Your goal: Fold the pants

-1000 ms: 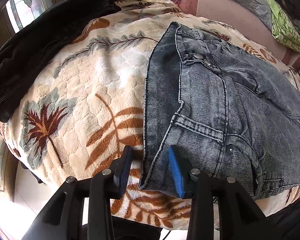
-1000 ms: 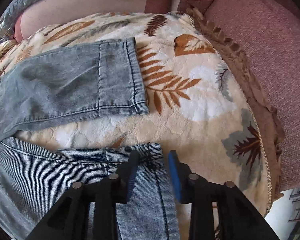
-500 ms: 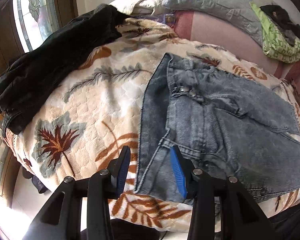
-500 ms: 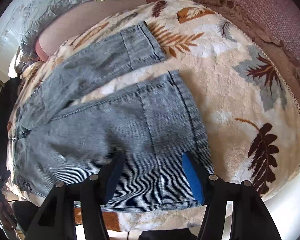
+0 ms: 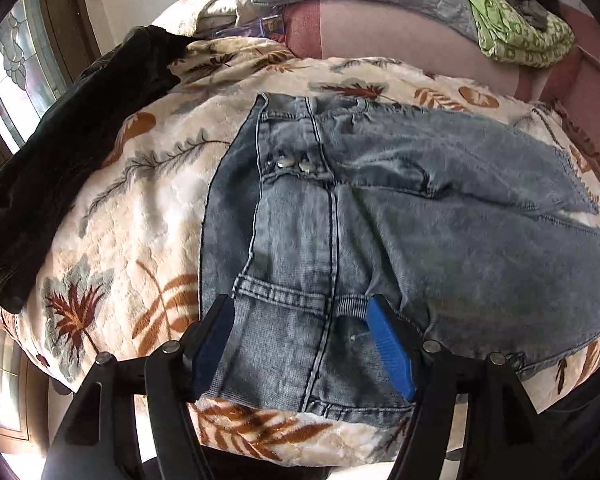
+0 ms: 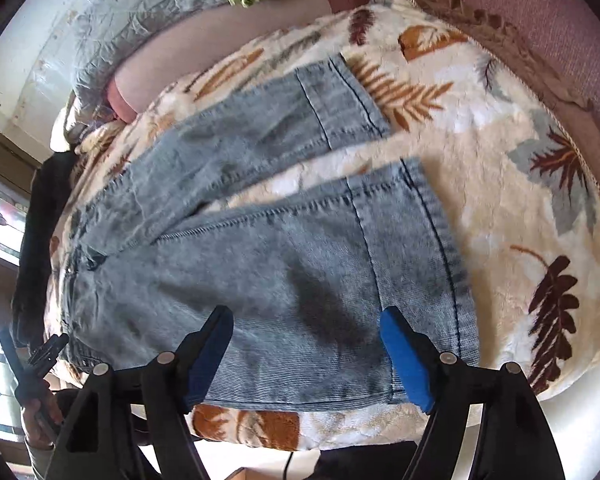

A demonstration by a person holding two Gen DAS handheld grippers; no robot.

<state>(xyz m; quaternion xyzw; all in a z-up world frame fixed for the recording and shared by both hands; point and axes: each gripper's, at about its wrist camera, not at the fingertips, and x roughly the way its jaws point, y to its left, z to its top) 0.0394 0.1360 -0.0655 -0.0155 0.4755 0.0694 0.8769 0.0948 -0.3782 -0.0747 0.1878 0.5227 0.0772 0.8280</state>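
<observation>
Jeans [image 5: 380, 216] flat on leaf-print blanket [image 5: 132, 208]; near hem hidden behind fingers. Left gripper [image 5: 304, 344] opening, clear above waistband. Right gripper [image 6: 308, 356] opening, nothing held; leg cuffs motion-blurred.

One jeans [image 5: 380, 220] – two tongs [image 5: 304, 344]
</observation>
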